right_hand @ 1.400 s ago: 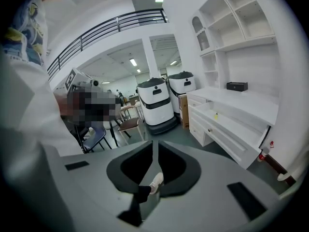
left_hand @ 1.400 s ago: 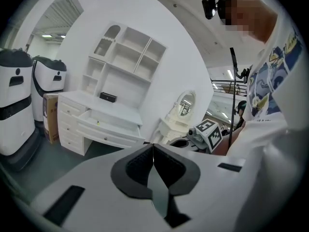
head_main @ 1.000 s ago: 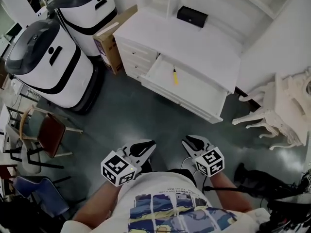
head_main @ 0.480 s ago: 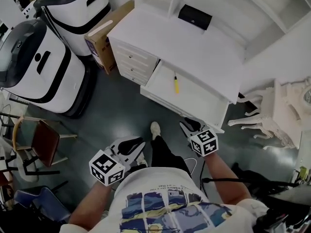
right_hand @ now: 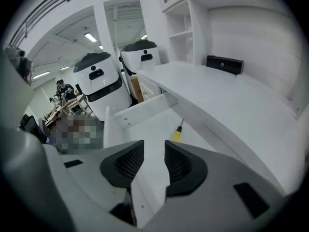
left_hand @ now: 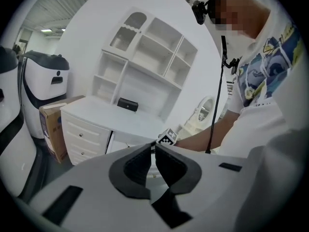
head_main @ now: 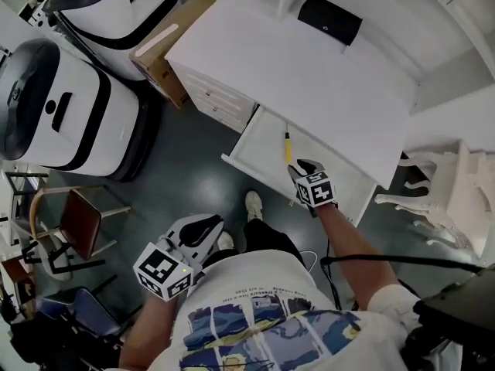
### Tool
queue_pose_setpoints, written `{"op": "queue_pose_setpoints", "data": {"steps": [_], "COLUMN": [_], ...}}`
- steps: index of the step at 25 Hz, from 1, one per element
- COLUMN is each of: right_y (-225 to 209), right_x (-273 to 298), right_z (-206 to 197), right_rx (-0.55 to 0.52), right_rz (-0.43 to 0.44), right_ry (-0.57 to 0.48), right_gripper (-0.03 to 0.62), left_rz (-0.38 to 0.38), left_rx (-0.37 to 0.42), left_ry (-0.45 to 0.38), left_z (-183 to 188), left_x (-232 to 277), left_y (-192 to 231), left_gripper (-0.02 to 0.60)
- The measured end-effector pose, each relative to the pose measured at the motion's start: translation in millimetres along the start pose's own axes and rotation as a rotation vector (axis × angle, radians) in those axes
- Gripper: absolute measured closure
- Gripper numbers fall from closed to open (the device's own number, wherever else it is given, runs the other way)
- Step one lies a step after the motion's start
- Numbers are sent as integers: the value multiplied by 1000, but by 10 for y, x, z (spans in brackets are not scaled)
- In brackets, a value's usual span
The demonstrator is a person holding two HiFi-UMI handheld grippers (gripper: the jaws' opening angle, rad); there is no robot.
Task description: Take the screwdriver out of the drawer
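Observation:
A yellow-handled screwdriver (head_main: 288, 147) (right_hand: 177, 134) lies on the floor of the open white drawer (head_main: 259, 141) (right_hand: 140, 111) under the desk top. My right gripper (head_main: 302, 166) (right_hand: 153, 147) hangs over the drawer's front part, just short of the screwdriver's handle. Its jaws are opening and nothing is between them. My left gripper (head_main: 210, 224) (left_hand: 154, 147) stays low by my body, well back from the drawer. Its pads are pressed together with nothing in them.
A black box (head_main: 330, 19) (right_hand: 224, 64) sits on the white desk top (head_main: 309, 68). Left of the desk stand a cardboard box (head_main: 166, 49) and two large white-and-black machines (head_main: 54, 107). A red chair (head_main: 77, 219) is at the left, a white ornate chair (head_main: 456, 199) at the right.
The person has stepped up to the desk. My right gripper has reached forward and down to the drawer, its jaws spreading wider. The left gripper has moved along beside the body.

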State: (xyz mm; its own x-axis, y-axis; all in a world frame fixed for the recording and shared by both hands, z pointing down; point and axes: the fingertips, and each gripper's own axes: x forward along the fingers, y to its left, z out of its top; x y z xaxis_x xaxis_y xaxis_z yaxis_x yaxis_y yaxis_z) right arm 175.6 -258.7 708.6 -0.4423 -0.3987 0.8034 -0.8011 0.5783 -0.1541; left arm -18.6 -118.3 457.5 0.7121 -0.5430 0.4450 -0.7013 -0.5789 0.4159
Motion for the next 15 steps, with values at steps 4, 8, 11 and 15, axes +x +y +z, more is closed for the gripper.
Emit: {"op": "queue_pose_setpoints", "data": {"steps": [4,8,11,15], "right_y": [-276,-418,-481,-523], "right_x": [466,838,1019,1164], "right_z": [-76,-158,-138,-144], "right_rx": [10,47,57,75], "right_rz": [-10,-6,-17,-43], "right_ry": [71,124,144,161], "right_gripper": [442,433,427,424], "left_rz": [52,93,112,119], "left_rx": [-31,-43,-48,-51], "left_ry": [12,42,57,71], "left_z": [146,212,240,268], "left_x": [152,255,333,386], "left_y": [145,229,288,344], "left_gripper": [564,569,568,569]}}
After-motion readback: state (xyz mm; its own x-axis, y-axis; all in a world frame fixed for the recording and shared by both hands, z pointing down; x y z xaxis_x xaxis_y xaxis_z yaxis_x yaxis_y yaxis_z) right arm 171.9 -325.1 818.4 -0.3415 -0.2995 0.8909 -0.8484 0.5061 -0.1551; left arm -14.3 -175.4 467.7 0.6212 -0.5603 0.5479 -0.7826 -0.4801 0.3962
